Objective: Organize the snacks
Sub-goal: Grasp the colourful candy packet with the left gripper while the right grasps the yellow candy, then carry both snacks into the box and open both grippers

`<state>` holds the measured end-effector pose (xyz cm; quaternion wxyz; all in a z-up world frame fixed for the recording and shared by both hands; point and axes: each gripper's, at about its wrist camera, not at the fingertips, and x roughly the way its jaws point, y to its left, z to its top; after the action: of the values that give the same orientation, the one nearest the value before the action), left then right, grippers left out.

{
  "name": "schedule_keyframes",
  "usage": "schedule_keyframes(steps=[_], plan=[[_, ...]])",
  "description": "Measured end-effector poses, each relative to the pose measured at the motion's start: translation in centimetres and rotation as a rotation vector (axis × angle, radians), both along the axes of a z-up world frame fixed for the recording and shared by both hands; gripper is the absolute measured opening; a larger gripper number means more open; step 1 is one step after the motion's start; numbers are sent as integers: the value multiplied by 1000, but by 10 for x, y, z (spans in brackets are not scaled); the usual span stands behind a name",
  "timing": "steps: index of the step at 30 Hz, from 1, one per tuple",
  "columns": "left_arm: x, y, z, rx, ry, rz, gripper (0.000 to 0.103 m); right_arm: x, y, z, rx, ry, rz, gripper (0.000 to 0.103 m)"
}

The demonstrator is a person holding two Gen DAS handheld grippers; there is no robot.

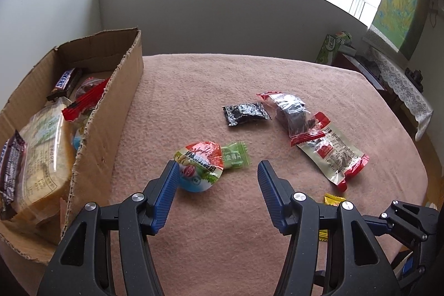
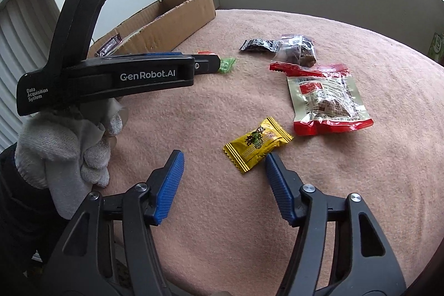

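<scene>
Your left gripper (image 1: 216,171) is spread wide over the pink cloth (image 1: 249,79), empty; its left pad touches the round jelly cup (image 1: 199,165), with a green candy (image 1: 235,155) just beside. Your right gripper (image 2: 224,161) is spread too, its right pad at the yellow candy (image 2: 256,143). The cardboard box (image 1: 122,101) at left holds snacks.

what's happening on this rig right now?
A person with a claw in each hand is sorting snacks into the cardboard box, which already holds several. The left claw is open above a jelly cup and green candy. The right claw is open at a yellow candy. Neither grips anything yet. A black packet and two red-edged packs still lie on the pink cloth.
</scene>
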<state>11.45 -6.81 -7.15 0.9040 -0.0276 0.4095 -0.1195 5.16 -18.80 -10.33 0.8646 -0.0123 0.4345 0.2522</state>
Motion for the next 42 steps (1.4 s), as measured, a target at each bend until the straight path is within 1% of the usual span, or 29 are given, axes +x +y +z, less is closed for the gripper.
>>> schedule_keyframes(steps=[3,7,9,11,13,15,16,18,19,20,21,25,29,37,42], plan=[[5,4,-3,-29,23,5,57,5,2,-1,-5,-1,-13,64],[13,4,-9,-35,59,4,57,14,6,-1,-20,-9,-33,64],[15,4,-9,-44,63,6,57,18,10,0,-38,-16,-39,64],[16,3,-9,-47,63,5,55,21,14,-1,-70,-30,-49,59],[16,4,-9,-51,66,8,53,24,17,-2,-97,-44,-55,51],[17,5,-10,-58,67,13,46,22,19,-2,-115,-57,-55,49],[19,6,-10,-61,69,16,43,22,20,-2,-128,-67,-59,44],[20,6,-10,-65,69,21,30,21,20,-2,-141,-79,-62,38],[21,7,-11,-67,70,21,27,22,19,-2,-140,-80,-62,33],[22,6,-11,-65,71,22,23,22,18,-1,-138,-79,-63,31],[21,6,-11,-63,69,21,23,23,15,-1,-131,-76,-64,26],[22,4,-11,-60,63,16,23,22,6,1,-94,-64,-69,23],[20,4,-8,-64,48,16,23,17,2,4,-72,-61,-68,23],[12,0,2,-79,19,0,23,7,-2,17,-42,-95,-75,23],[-1,7,21,-96,-31,-10,23,3,-3,34,-4,-125,-81,22]])
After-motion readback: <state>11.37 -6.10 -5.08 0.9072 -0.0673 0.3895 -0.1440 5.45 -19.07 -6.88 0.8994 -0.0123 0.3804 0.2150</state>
